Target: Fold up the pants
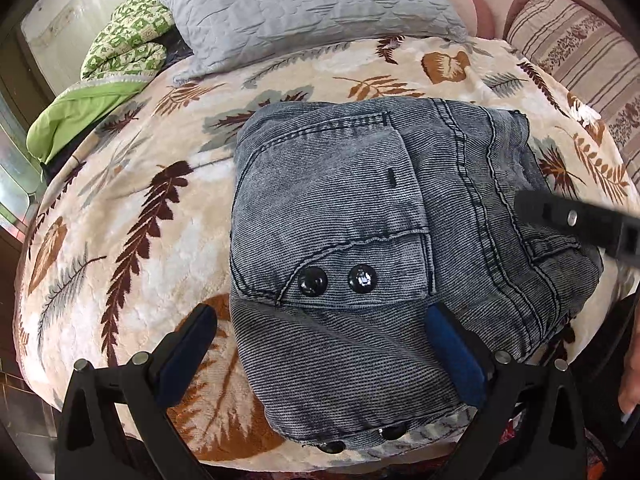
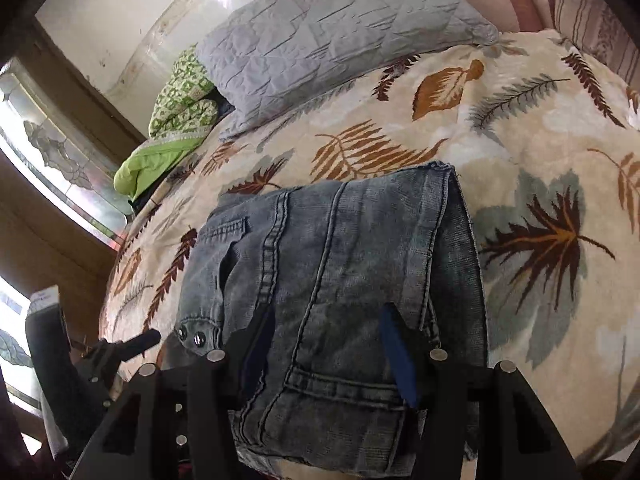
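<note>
A: Where are the pants?

B: Faded blue-grey denim pants (image 1: pixel 360 240), folded into a compact block, flat on the cream fleece bed blanket with brown and grey leaf print (image 1: pixel 120 216). They sit near the close edge of the bed. A pocket flap with two black snap buttons (image 1: pixel 337 280) faces up.

A: Left tongs?

B: Left tongs (image 1: pixel 320 328) spread fully wide, clamping nothing. One blue-padded finger is over the blanket just beside the left edge of the pants. The other is over the denim on the near side. Can't tell if either pad touches the cloth.

A: Right tongs?

B: Right tongs (image 2: pixel 328 344) about half open, fingers astride the near end of the folded pants (image 2: pixel 332 280), beside a stitched seam. Denim lies between the fingers, but the pads don't press on it, so no grip. From the left wrist view a black finger of the right tongs (image 1: pixel 576 216) pokes in over the right side of the pants.

A: Surroundings?

B: Grey quilted pillow (image 1: pixel 304 12) at the far end of the bed, green patterned quilt bundle (image 1: pixel 128 40) beside it, striped beige pillow (image 1: pixel 576 40) at far right. Left tongs also show at the lower left of the right wrist view (image 2: pixel 132 344).
</note>
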### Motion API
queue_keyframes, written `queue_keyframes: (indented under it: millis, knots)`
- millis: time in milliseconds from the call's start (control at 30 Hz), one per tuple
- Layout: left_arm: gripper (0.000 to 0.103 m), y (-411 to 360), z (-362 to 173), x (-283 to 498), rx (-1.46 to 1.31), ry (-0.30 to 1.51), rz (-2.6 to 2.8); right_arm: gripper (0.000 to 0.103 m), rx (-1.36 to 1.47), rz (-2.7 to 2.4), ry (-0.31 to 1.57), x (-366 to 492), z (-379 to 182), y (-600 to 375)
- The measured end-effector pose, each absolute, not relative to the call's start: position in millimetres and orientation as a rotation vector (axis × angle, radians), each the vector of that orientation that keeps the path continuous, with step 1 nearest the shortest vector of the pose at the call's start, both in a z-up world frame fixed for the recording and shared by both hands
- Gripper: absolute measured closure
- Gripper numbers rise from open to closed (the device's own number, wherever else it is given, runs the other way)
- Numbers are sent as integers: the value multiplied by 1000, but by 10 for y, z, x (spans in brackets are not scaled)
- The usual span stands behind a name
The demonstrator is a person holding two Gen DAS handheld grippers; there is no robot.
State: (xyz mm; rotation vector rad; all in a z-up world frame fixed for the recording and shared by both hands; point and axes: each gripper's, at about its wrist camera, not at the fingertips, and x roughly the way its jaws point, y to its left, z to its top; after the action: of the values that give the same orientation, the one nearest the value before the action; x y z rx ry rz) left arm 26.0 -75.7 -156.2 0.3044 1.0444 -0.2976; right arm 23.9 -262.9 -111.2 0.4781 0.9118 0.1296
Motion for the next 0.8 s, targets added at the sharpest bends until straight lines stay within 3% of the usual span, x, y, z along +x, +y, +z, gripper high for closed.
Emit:
queue_keyframes:
  millis: [133,633,800]
  knots:
    - [0,-745,-1576,235,298,1050,-304,44,405,113,991,178,-1285,-2538]
    - [0,-741,-1626,209,279,1028,-298,40,362,131,948,123,-1380,-2516]
    - [0,-748,-1629,185,277,1026,-282,27,313,155,941,124,-1378,-2420]
